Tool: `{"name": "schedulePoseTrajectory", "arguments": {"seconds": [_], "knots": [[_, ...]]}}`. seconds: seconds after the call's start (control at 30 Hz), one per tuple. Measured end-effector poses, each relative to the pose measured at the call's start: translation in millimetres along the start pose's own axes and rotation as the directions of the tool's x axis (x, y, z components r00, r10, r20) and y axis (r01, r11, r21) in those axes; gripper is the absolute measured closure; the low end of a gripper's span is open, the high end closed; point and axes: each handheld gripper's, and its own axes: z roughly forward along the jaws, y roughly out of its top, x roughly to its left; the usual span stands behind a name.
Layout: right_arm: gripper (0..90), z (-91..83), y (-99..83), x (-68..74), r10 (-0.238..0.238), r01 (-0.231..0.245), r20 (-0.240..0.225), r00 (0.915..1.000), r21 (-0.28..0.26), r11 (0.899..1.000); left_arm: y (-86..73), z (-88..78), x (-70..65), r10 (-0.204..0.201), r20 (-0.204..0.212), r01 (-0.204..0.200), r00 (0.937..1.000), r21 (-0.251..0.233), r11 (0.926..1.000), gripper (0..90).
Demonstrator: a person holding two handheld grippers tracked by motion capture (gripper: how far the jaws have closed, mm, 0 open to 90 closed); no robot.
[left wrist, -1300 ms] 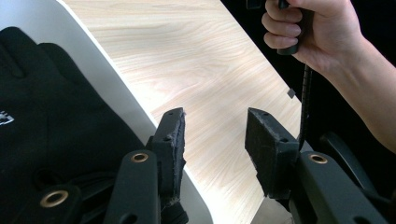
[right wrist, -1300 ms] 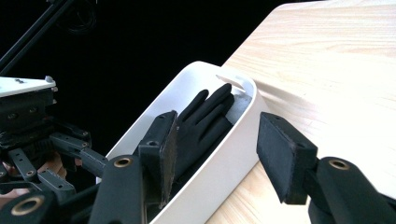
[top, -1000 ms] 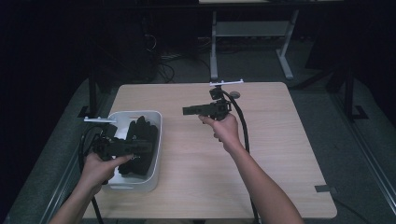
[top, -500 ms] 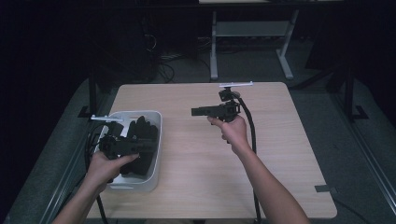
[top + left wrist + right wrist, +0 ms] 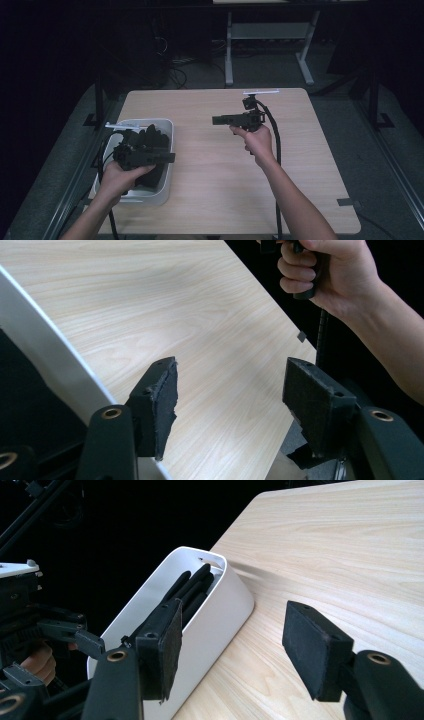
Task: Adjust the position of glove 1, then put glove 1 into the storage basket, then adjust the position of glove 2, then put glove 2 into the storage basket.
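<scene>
My left claw (image 5: 170,158) hovers above the white bin (image 5: 167,131) of black items (image 5: 150,137), empty, jaws just widened. My right claw (image 5: 216,120), likewise opened and empty, hangs over bare counter (image 5: 300,165).

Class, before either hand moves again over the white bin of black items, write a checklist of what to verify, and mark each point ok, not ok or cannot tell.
1. Left tongs open with nothing between the pads; the jaws have just been opening: ok.
2. Right tongs open and empty, jaws also just opening: ok.
3. White bin stands upright on the table, near its left edge: ok.
4. Black items inside the bin, within reach of the left tongs just above them: ok.
5. Bare tabletop between bin and right hand for setting things down: ok.
6. How many black items, and whether they are tangled: cannot tell.
</scene>
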Motion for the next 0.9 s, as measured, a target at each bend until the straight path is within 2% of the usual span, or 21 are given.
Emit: {"name": "schedulePoseTrajectory", "arguments": {"seconds": [0.27, 0.73, 0.8, 0.9], "knots": [[37.2, -9.7, -4.3, -6.8, 0.003, -0.003, 0.021, 0.9998, -0.007, 1.000, 1.4, 4.2, -1.2, 0.001, 0.010, -0.001, 1.0000, 0.002, 1.0000, 32.9], [35.7, -27.2, -10.1, -16.7, 0.028, -0.027, 0.044, 0.9986, -0.028, 0.999, 3.6, 10.4, -3.2, 0.015, 0.018, -0.015, 0.9997, 0.013, 0.9998, 32.3], [35.8, -28.4, -10.6, -16.9, 0.029, -0.028, 0.044, 0.9986, -0.030, 0.999, 3.8, 11.2, -4.2, 0.006, 0.019, -0.006, 0.9998, 0.011, 0.9999, 32.2], [35.7, -32.2, -12.5, -18.9, 0.033, -0.032, 0.046, 0.9984, -0.033, 0.999, 4.4, 15.3, -6.6, 0.017, 0.026, -0.018, 0.9995, 0.020, 0.9996, 32.2]]}}
